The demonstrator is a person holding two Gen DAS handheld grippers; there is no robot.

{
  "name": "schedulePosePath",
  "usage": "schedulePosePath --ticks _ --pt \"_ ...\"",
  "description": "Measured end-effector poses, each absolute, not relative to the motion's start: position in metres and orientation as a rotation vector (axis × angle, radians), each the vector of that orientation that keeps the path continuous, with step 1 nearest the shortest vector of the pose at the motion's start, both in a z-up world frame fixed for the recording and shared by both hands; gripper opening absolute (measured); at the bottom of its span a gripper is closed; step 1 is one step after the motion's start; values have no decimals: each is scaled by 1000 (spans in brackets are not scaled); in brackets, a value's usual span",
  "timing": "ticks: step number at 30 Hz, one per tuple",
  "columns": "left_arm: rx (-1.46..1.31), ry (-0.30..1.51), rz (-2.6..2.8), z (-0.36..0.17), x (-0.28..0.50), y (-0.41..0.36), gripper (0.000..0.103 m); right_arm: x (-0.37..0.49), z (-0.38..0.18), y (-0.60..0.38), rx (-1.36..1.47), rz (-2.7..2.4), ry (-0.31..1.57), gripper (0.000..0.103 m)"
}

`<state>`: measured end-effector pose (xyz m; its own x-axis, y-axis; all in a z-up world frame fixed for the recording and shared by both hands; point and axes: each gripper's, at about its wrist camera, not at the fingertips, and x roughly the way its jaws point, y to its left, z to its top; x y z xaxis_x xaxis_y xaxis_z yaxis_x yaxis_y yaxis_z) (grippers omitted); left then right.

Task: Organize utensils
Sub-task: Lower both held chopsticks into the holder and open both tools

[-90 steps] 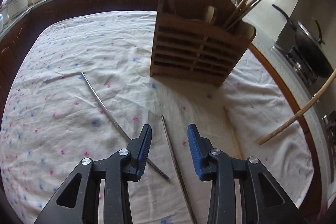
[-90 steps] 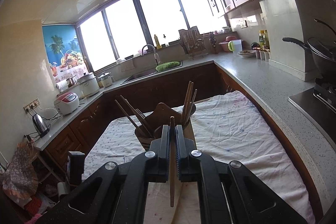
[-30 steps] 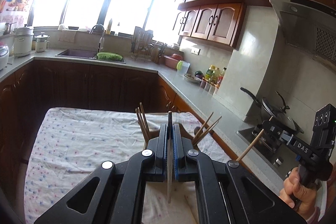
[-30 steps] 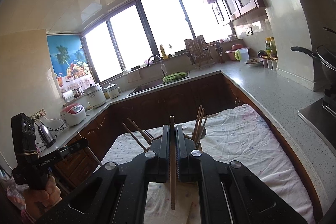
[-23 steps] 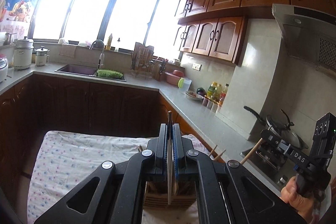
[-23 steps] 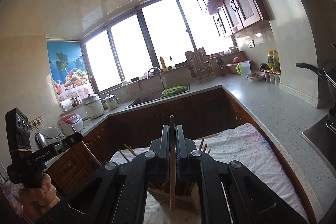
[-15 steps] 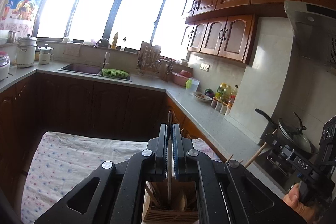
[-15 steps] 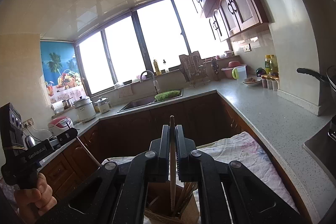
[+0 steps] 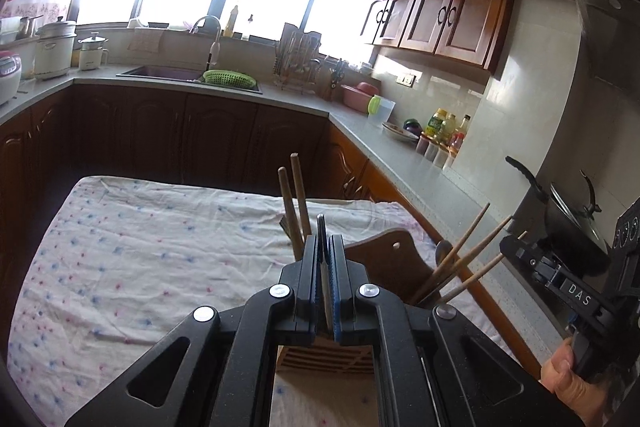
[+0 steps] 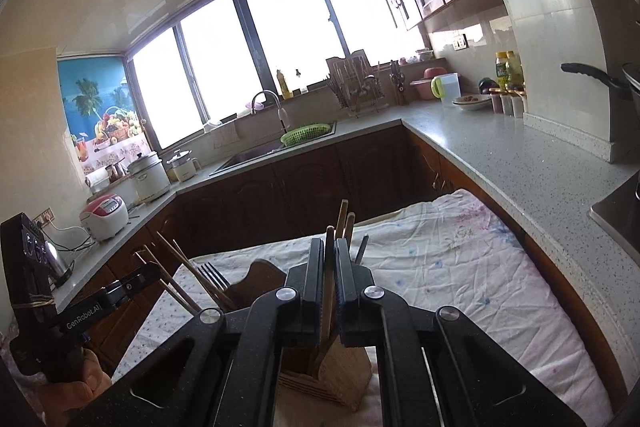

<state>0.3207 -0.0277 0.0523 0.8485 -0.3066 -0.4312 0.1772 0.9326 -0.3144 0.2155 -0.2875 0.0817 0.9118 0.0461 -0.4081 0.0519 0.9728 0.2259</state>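
Above the holder: we are holding both grippers over the wooden utensil holder (image 9: 384, 251), each with one utensil upright between its fingers.
Left utensil: we are pinching a thin metal utensil (image 9: 323, 267) in the left gripper (image 9: 325, 247); its top is poking up past the fingertips, its lower end is pointing down toward the holder.
Right utensil: we are clamping a wooden chopstick (image 10: 329, 279) in the right gripper (image 10: 329, 259), its lower end reaching down into the holder (image 10: 340, 375) just below.
Already in the holder: wooden chopsticks (image 9: 460, 255) are leaning out at angles, and a fork (image 10: 214, 281) is standing among them.
Surface: we are working over a white cloth with small blue and pink dots (image 9: 140, 247), with the holder standing on it.
Room: a grey countertop (image 10: 520, 163) is running around us, with a sink (image 9: 188, 73) under bright windows and wooden cabinets (image 9: 440, 15) above.
Grip: both pairs of jaws are narrowed right down onto their utensils.
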Motion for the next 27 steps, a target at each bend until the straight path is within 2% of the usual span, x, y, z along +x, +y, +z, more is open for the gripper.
schedulePosePath --ticks 10,13,15,16,18,19,20,21,22,23,25,27 --pt "-274 507 -248 58 316 -25 4 216 77 -284 239 -6 450 5" --pt "-291 517 -253 56 313 -23 4 217 76 -284 236 -7 459 10" --pt "-302 527 -261 58 311 -21 13 216 77 -284 238 -7 456 11" --pt "-301 523 -261 59 308 -21 17 215 78 -284 244 -7 456 15" --pt "-295 509 -251 63 297 -20 33 210 80 -286 263 -1 442 31" --pt "-296 499 -254 65 291 -19 37 206 83 -286 271 2 429 45" --pt "-296 489 -251 66 284 -17 45 202 85 -286 275 2 416 53" --pt "-294 485 -235 67 278 -15 57 197 88 -286 276 2 403 56" --pt "-293 481 -218 66 271 -13 63 192 90 -286 280 4 392 65" --pt "-294 475 -204 65 263 -10 71 188 91 -286 286 7 384 80" --pt "-296 473 -176 59 248 -6 79 177 90 -285 291 8 363 97" --pt "-303 483 -159 51 231 -3 82 164 85 -283 287 4 351 99"
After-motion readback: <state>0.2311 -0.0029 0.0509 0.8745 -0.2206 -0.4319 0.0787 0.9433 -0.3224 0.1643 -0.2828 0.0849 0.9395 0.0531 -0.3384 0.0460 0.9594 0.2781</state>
